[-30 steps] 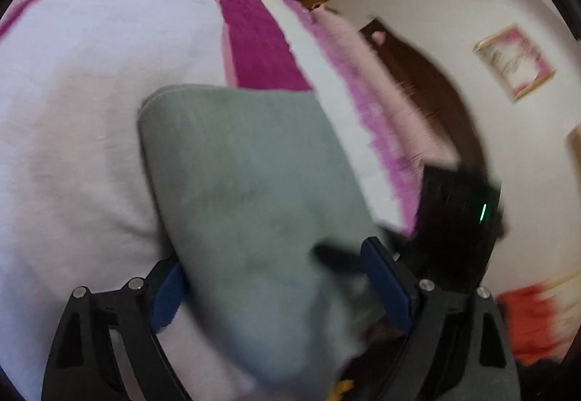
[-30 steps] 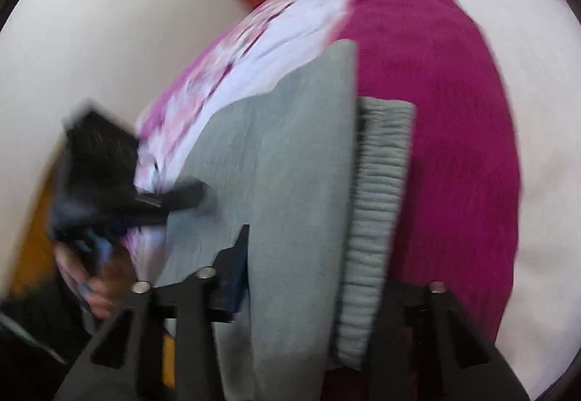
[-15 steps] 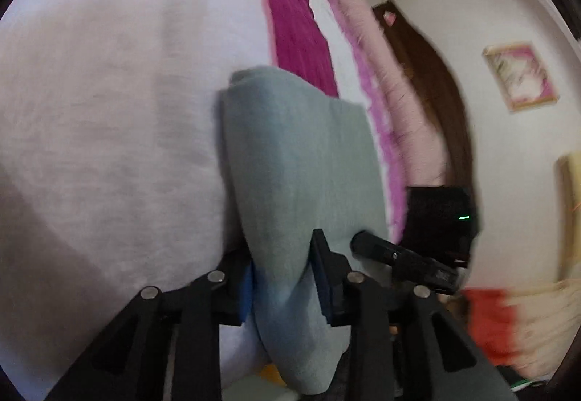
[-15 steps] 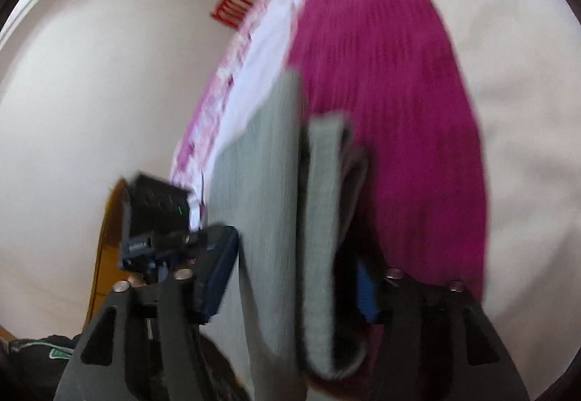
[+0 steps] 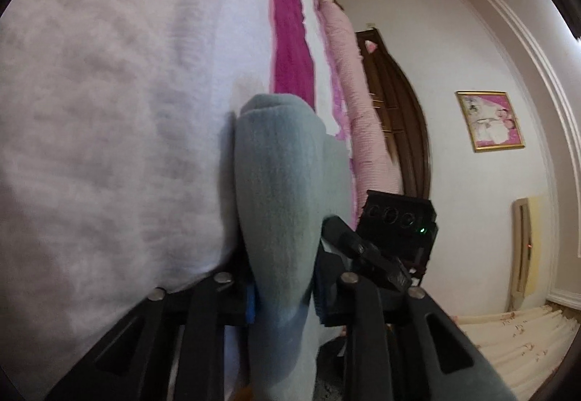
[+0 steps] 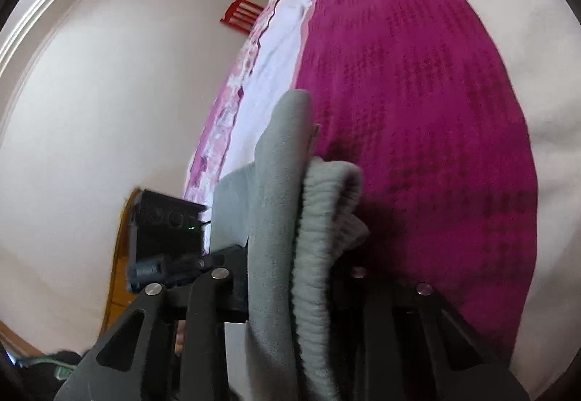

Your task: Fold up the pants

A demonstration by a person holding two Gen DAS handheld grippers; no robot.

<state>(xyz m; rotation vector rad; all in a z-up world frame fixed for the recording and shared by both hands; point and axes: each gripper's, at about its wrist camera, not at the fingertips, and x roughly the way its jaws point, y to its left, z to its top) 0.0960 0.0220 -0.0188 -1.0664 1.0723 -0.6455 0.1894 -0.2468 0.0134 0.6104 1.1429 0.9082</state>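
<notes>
Between the two black fingers of the left gripper [image 5: 283,295], at 6 o'clock of the left wrist view: folded grey-green fleece pants [image 5: 279,190], a rounded fold running up toward centre frame, lying on a white textured bedspread [image 5: 109,129]; jaws closing, blue pads pressing the cloth on both sides. At 12 o'clock: a magenta knitted band [image 5: 290,49] of the bed cover, with a pink ruffled edge [image 5: 348,103] just beside it toward 1 o'clock. At 3 o'clock: a gold-framed picture in pink tones [image 5: 490,119] on a white wall [image 5: 454,38]; any writing on it is too small to read. At 4 o'clock: the right gripper [image 5: 363,248], black, with a green indicator light on its block. Right wrist view, 6 o'clock: the right gripper [image 6: 294,288] closing, clenched on the same pants [image 6: 279,161], here showing a ribbed grey waistband [image 6: 319,219] bunched against a smooth fleece layer. From 12 to 4 o'clock: the magenta knitted band [image 6: 417,92] under the garment. At 9 o'clock: the left gripper [image 6: 170,256], black, green light lit, touching the garment's left edge. At 11 o'clock: a red slatted object [image 6: 241,14] on the wall; no lettering legible. No brand or label readable on the pants or either gripper.
</notes>
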